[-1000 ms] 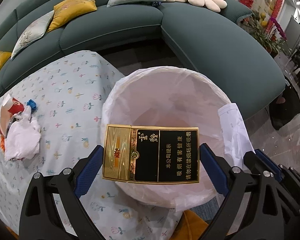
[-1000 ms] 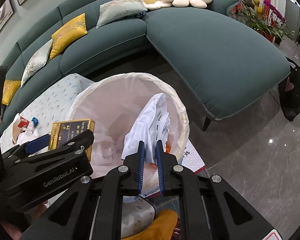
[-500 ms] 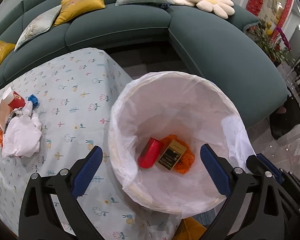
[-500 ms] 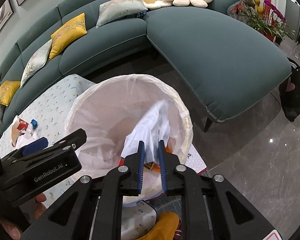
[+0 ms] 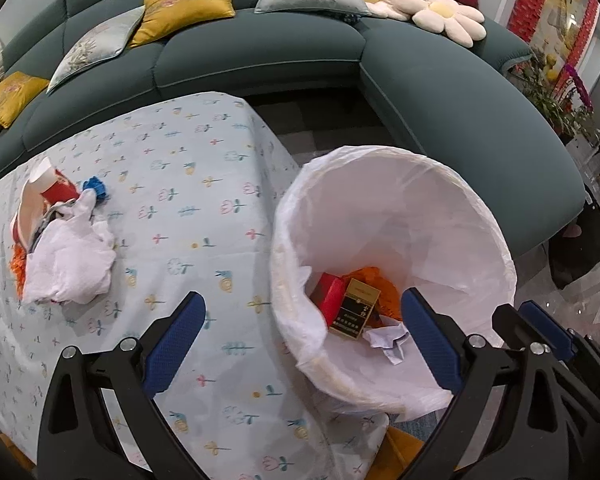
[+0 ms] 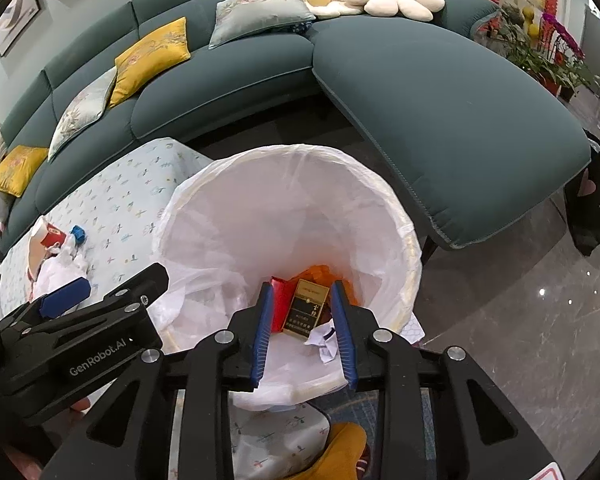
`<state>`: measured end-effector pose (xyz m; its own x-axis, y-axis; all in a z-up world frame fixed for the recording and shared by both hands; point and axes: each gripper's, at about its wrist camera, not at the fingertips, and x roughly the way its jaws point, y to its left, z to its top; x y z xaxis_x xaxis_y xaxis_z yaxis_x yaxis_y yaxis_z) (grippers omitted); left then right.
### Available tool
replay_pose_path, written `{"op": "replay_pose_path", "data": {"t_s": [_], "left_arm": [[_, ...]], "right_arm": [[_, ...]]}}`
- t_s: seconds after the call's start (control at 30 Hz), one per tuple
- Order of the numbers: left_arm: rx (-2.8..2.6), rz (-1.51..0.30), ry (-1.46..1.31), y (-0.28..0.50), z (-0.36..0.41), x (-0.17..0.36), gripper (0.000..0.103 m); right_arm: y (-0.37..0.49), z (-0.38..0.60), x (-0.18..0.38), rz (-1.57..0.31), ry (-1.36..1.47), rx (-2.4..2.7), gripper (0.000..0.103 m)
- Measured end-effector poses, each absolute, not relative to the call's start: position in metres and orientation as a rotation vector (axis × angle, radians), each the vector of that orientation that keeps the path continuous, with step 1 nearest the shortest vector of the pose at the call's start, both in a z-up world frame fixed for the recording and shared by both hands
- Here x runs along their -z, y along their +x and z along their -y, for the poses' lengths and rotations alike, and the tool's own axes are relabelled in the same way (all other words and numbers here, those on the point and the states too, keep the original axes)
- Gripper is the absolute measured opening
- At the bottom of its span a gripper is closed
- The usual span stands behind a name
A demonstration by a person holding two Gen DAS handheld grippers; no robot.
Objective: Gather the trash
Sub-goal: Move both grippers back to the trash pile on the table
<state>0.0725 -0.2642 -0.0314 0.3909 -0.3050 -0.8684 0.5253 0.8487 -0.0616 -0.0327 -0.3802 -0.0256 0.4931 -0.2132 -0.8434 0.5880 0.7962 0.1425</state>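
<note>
A white-lined trash bin [image 5: 496, 232] [image 6: 404, 216] stands beside the table. In it lie a black-and-gold cigarette box [image 5: 354, 308] [image 6: 306, 306], a red box [image 5: 329, 298] [image 6: 280, 300], orange scraps [image 5: 376, 276] and a crumpled white paper [image 5: 388, 340] [image 6: 324, 340]. My left gripper [image 5: 300, 336] is open and empty over the bin's near rim. My right gripper [image 6: 302, 320] is open and empty above the bin. A trash pile stays on the table: white crumpled tissue [image 5: 72, 256], a red-and-white cup [image 5: 48, 188] and a blue scrap [image 5: 96, 188].
The table has a pale blue flowered cloth [image 5: 188, 184]. A teal sofa [image 5: 440, 80] with yellow and grey cushions curves behind the table and the bin. Grey polished floor [image 6: 540, 320] lies to the right. The left gripper's body [image 6: 80, 332] shows in the right wrist view.
My left gripper dropped the cigarette box into the bin and shifted left. My right gripper opened and let go of the white paper, which now lies in the bin.
</note>
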Motion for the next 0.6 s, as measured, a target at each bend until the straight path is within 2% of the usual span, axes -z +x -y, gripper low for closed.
{"op": "replay_pose_path", "data": {"t_s": [0.07,0.6], "left_arm": [[0.523,-1.045,0.23,0.074,0.256,0.031,0.094],[0.399,-1.042,0.143,0.099,0.154,0.019,0.094]], "right_arm": [[-0.031,0.374,0.023,-0.936,0.439,0.502,0.034],[0.011,0.291,0.003,-0.944,0.361,0.392,0.038]]}}
